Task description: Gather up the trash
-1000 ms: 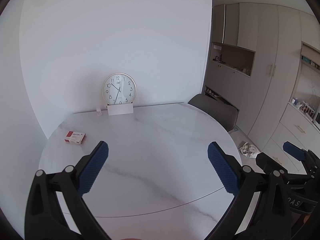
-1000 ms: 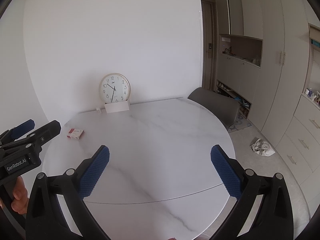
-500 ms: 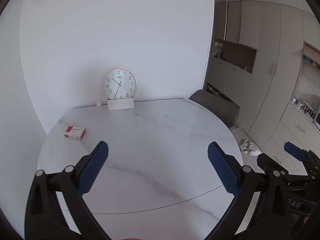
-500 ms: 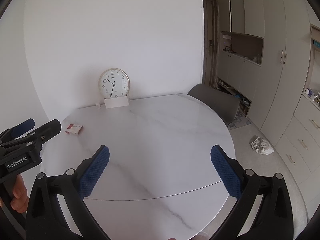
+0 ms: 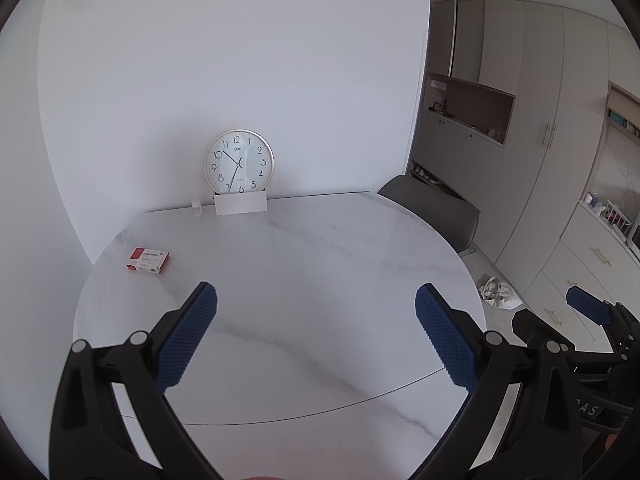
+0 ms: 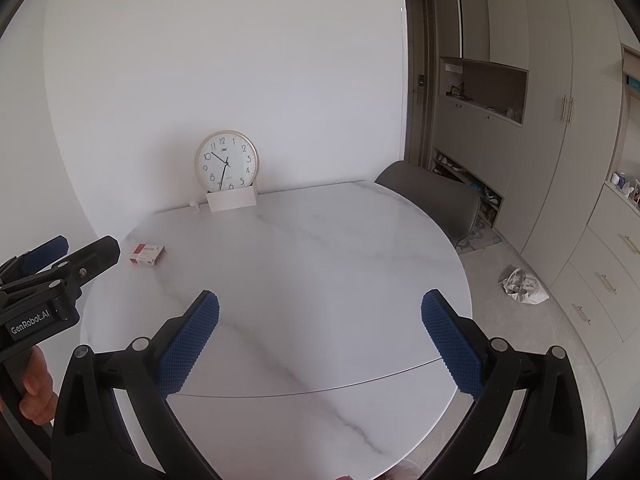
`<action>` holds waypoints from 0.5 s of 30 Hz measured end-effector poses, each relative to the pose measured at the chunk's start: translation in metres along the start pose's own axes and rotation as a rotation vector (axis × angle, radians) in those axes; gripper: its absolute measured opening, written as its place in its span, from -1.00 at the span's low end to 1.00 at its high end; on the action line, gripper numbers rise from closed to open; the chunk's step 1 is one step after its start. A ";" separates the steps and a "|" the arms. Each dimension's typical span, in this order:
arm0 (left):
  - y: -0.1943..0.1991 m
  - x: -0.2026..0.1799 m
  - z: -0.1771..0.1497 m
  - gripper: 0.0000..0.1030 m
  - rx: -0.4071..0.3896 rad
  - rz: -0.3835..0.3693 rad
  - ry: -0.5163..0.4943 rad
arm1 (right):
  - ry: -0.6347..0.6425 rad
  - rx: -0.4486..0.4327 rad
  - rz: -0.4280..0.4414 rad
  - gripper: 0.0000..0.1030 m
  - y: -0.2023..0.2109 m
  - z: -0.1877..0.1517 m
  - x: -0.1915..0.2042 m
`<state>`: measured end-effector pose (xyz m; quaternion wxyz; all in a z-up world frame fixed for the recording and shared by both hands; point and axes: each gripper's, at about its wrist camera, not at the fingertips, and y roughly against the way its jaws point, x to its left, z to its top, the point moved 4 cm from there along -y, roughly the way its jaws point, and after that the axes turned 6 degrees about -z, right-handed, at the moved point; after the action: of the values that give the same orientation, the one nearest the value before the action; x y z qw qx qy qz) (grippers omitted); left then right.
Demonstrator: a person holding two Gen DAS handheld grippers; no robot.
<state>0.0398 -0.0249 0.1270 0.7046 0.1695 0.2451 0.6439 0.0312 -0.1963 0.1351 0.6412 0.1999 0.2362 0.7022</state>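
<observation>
Trash candidate on floor: crumpled white bag point(image 6: 523, 285) is being shown lying on the floor tiles, right of the table and in front of the drawer units; it is also being seen in the left wrist view point(image 5: 500, 294).
Trash candidate on table: small red-and-white box point(image 5: 148, 260) is being shown lying flat near the left rim; whether it counts as trash cannot be told.
Left gripper point(image 5: 316, 336): jaws are being held wide apart; nothing is being gripped.
Right gripper point(image 6: 320, 336): jaws are being held wide apart; nothing is being gripped.
Progress: no collecting bin or sack is being shown, and nothing is being carried. Two stages are being fitted by this scene: one with items awaiting pickup, or one with other items already taken away and these remaining.
Table point(image 6: 320, 248): round marble top is being shown mostly bare, with a seam running across the near part; both grippers are being held above the near edge.
Back edge: clock point(image 5: 239, 162), white card and a tiny bottle are being kept against the wall.
Open room: wide clear surface is being offered toward the box; the floor route to the bag is being bounded by the table rim, a grey chair point(image 6: 432, 196) and the cabinets.
</observation>
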 end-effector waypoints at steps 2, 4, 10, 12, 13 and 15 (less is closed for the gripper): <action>-0.001 0.000 0.001 0.85 0.000 0.000 0.000 | 0.001 0.001 0.001 0.95 -0.001 0.000 -0.001; -0.003 0.000 0.001 0.85 0.001 -0.001 -0.001 | 0.000 0.002 0.000 0.95 -0.001 0.000 0.000; -0.004 0.000 0.001 0.85 0.004 -0.002 -0.003 | 0.000 0.003 0.001 0.95 -0.002 -0.001 0.001; -0.004 0.000 0.001 0.85 0.004 -0.002 -0.003 | 0.000 0.004 0.000 0.95 -0.002 -0.001 0.002; -0.005 0.000 0.001 0.85 0.004 -0.002 -0.003 | 0.001 0.003 0.000 0.95 -0.002 -0.001 0.001; -0.005 0.000 0.001 0.85 0.004 -0.003 -0.004 | 0.001 0.004 0.001 0.95 -0.002 -0.001 0.002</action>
<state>0.0447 -0.0256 0.1253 0.7057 0.1717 0.2455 0.6421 0.0321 -0.1946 0.1327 0.6405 0.2010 0.2379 0.7019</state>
